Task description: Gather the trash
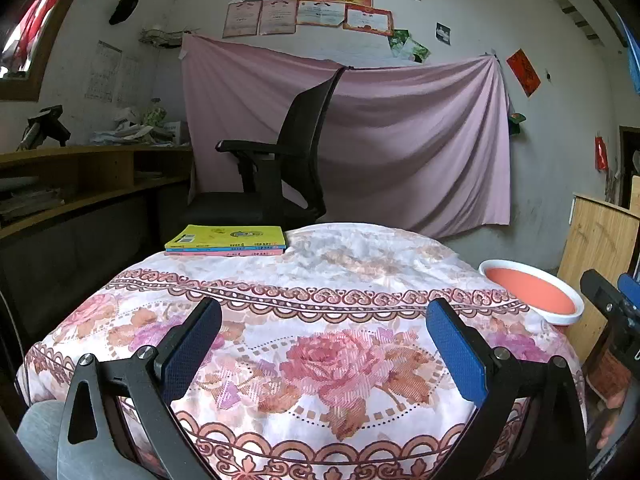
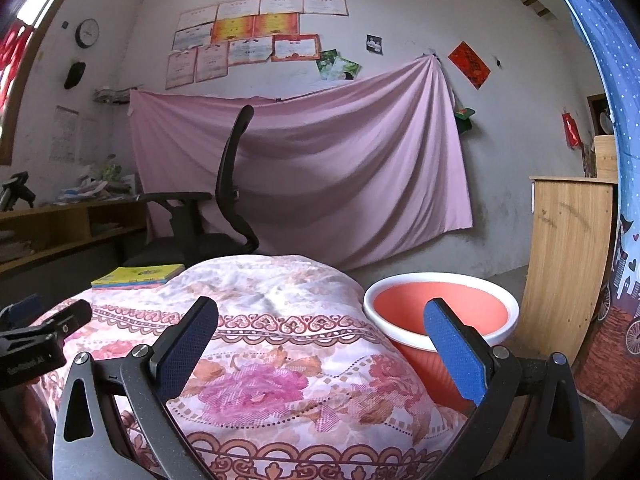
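Note:
A salmon-pink bin with a white rim (image 2: pixel 440 312) stands beside the table's right edge; it also shows in the left wrist view (image 1: pixel 532 290). No loose trash shows on the floral tablecloth (image 1: pixel 320 280). My left gripper (image 1: pixel 324 308) is open and empty above the near middle of the table. My right gripper (image 2: pixel 320 308) is open and empty over the table's right part, its right finger (image 2: pixel 456 352) in front of the bin. The right gripper shows at the right edge of the left wrist view (image 1: pixel 612 304).
A stack of books with a yellow cover (image 1: pixel 228 240) lies at the table's far left corner. A black office chair (image 1: pixel 276 172) stands behind the table. Wooden shelves (image 1: pixel 80 176) are at the left, a wooden board (image 2: pixel 568 264) at the right.

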Tool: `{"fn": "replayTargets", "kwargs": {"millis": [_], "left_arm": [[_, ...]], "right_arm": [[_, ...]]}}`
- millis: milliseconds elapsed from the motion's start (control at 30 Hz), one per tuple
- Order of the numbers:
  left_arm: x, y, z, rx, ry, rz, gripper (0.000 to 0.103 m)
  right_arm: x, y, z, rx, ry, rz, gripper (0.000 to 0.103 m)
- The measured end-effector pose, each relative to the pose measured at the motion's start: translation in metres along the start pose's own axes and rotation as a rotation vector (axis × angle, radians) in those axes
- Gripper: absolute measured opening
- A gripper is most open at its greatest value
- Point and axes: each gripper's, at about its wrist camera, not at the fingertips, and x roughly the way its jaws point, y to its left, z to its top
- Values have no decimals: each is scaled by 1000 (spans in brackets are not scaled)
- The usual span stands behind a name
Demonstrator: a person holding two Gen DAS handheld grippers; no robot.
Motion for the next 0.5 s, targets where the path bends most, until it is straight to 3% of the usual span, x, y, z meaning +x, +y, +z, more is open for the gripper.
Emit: {"fn": "replayTargets", "kwargs": {"millis": [500], "left_arm": [[1, -5, -6, 9, -21, 20, 100]], "right_arm": [[8, 0, -4, 6, 37, 1, 103]]}}
